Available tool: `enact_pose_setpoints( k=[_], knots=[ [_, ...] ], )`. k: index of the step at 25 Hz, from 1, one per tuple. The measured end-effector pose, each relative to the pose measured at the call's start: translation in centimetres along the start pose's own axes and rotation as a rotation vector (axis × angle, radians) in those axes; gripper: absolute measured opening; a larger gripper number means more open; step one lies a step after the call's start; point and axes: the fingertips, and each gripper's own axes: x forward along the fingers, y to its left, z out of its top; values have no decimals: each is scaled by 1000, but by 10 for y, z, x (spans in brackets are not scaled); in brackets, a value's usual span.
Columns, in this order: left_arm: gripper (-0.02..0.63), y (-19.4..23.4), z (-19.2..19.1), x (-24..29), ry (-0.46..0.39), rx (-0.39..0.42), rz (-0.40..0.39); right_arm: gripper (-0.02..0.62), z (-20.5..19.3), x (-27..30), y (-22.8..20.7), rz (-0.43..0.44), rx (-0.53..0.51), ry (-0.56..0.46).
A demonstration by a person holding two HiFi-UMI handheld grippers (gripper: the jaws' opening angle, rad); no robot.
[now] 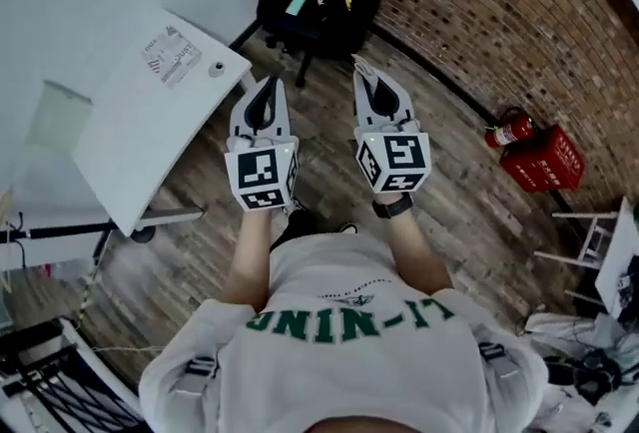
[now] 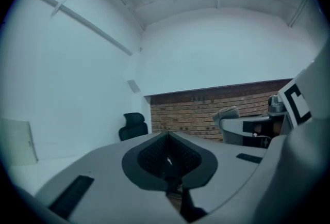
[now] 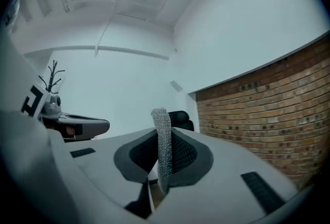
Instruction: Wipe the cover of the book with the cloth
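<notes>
Both grippers are held out in front of the person's chest, above the wooden floor, jaws pointing away. My right gripper (image 1: pixel 361 70) (image 3: pixel 162 158) is shut on a narrow strip of grey knitted cloth (image 3: pixel 164 138) that stands up between its pads. Beside it, my left gripper (image 1: pixel 268 82) (image 2: pixel 167 158) is shut with nothing between its pads. A white printed thing that may be the book (image 1: pixel 172 56) lies flat on the white table (image 1: pixel 120 152) to the left, apart from both grippers.
A small round object (image 1: pixel 217 69) sits near the table's corner, and a pale sheet (image 1: pixel 55 117) lies further left. A black office chair (image 1: pixel 300 2) stands ahead. By the brick wall are a red fire extinguisher (image 1: pixel 511 130) and a red box (image 1: pixel 544 160).
</notes>
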Motion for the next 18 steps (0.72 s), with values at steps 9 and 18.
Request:
enact_pose_setpoints(
  k=[9, 18],
  knots=[
    [16, 212, -23, -44, 9, -51, 371, 41, -4, 151, 205, 423, -38, 20],
    [15, 369, -47, -57, -10, -105, 531, 41, -32, 263, 344, 613, -49, 66]
  ],
)
